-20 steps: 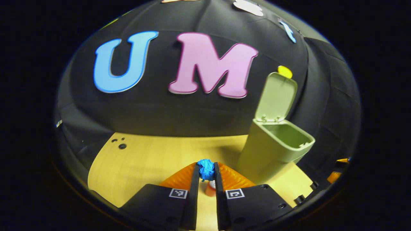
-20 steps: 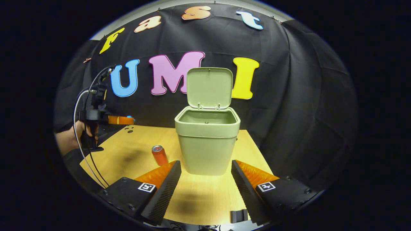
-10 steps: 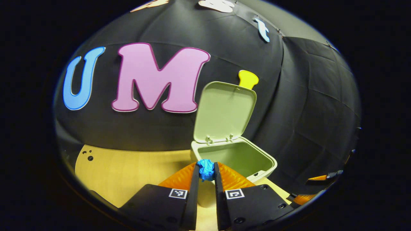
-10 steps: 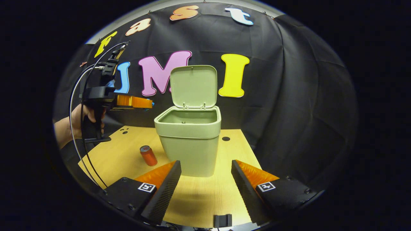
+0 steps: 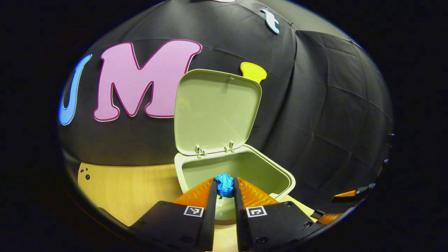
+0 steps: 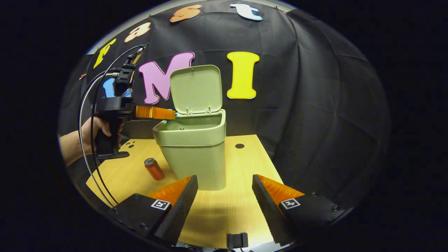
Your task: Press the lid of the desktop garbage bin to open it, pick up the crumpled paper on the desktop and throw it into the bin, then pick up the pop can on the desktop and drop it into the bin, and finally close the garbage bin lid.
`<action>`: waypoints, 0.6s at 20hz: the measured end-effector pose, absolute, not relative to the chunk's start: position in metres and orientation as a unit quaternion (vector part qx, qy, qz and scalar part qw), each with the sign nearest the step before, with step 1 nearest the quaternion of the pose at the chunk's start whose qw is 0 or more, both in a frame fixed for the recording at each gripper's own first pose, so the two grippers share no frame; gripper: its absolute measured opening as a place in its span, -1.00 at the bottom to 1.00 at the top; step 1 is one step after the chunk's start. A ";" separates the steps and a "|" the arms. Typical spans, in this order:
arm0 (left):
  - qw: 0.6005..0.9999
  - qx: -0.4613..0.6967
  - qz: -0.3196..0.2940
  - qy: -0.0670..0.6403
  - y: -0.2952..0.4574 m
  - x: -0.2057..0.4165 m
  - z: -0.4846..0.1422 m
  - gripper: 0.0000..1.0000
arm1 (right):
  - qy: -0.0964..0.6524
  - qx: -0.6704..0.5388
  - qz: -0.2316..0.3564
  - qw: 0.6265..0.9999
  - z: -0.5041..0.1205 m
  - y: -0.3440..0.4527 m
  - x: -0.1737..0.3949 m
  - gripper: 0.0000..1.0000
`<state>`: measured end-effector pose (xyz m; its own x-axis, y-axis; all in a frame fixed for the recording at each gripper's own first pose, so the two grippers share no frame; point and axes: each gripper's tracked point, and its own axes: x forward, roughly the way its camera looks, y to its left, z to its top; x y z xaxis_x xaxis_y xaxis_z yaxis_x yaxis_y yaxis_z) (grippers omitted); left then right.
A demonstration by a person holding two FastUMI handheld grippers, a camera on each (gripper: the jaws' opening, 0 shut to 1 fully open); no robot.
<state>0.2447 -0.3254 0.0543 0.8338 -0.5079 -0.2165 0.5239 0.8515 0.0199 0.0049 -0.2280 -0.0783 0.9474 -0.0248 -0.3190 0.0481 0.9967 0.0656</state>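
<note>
The pale green bin point(image 5: 259, 171) stands with its lid point(image 5: 217, 108) swung up and back. My left gripper point(image 5: 224, 189) is shut on the blue crumpled paper point(image 5: 224, 184) and holds it over the bin's open mouth. In the right gripper view the bin point(image 6: 196, 154) stands mid-table with its lid point(image 6: 196, 89) raised, and the left gripper point(image 6: 174, 113), held by a hand point(image 6: 89, 131), reaches over the bin's left rim. An orange pop can point(image 6: 154, 169) stands upright left of the bin. My right gripper point(image 6: 224, 182) is open in front of the bin, holding nothing.
The wooden table point(image 6: 231, 206) has small round holes at its far left point(image 6: 131, 144) and one behind the bin point(image 6: 239, 146). A black cable point(image 6: 87, 140) hangs from the left gripper. In the left gripper view the table point(image 5: 133, 189) lies to the bin's left.
My left gripper has carried the blue paper right and forward, from beside the bin to over its opening. The right gripper view has turned a little to the right.
</note>
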 end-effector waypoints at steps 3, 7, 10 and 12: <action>0.957 0.042 -0.267 0.104 -0.328 0.248 0.050 -0.33 | 0.163 0.040 -0.024 0.986 -0.080 -0.230 0.004 0.94; 0.958 0.047 -0.267 0.096 -0.330 0.250 0.049 0.04 | 0.165 0.037 -0.024 0.985 -0.081 -0.228 0.002 0.94; 0.961 0.044 -0.261 0.076 -0.329 0.248 0.058 0.55 | 0.168 0.036 -0.024 0.985 -0.083 -0.225 -0.002 0.94; 0.965 0.040 -0.254 0.057 -0.323 0.244 0.068 0.95 | 0.169 0.035 -0.024 0.985 -0.084 -0.222 -0.003 0.94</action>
<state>0.2436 -0.3232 0.0680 0.8640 -0.4864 -0.1301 0.4955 0.8673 0.0480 -0.0035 -0.2219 -0.0840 0.9418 -0.0353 -0.3344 0.0592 0.9963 0.0616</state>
